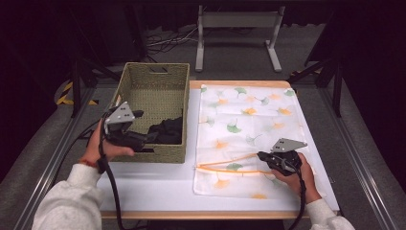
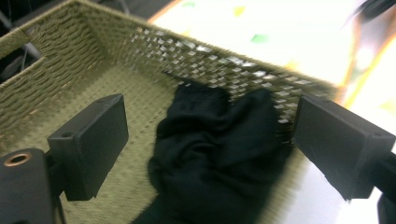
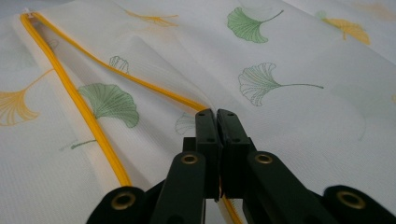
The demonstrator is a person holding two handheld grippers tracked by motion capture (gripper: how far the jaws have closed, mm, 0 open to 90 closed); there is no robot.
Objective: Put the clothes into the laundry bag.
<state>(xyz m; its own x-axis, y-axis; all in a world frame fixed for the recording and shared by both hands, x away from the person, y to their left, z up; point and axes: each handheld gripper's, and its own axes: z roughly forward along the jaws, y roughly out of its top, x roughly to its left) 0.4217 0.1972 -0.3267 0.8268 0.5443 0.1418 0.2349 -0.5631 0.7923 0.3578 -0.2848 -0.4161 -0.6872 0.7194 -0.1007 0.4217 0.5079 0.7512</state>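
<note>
**Operator:** Handling properties of the crumpled black cloth garment, please, and its location.

**Technician:** Judged soft, light and limp, with no rigid edge. It lies bunched in the near right corner of the olive-green woven rectangular basket, against the right wall. Recommended hold: pinch a raised fold at the top of the heap, since a flat area would likely slip from the pads. The white mesh laundry bag with ginkgo-leaf print and orange zipper lies flat on the right half of the white surface. It is also thin and floppy, so take it at the stiffer zipper edge.

**Operator:** State of each hand-held gripper?

**Technician:** The left hand-held gripper has its jaws spread wide above the garment, with no pad contact. The right hand-held gripper is clamped tight on the bag's fabric at the orange zipper, near the bag's near edge.

**Operator:** View differences?

**Technician:** The left gripper view resolves the garment's folds and the clearance beside each jaw. The high view gives the overall layout, with the basket left and the bag right. The right gripper view shows the zipper standing open in a narrow wedge and the exact pinch point.
</note>
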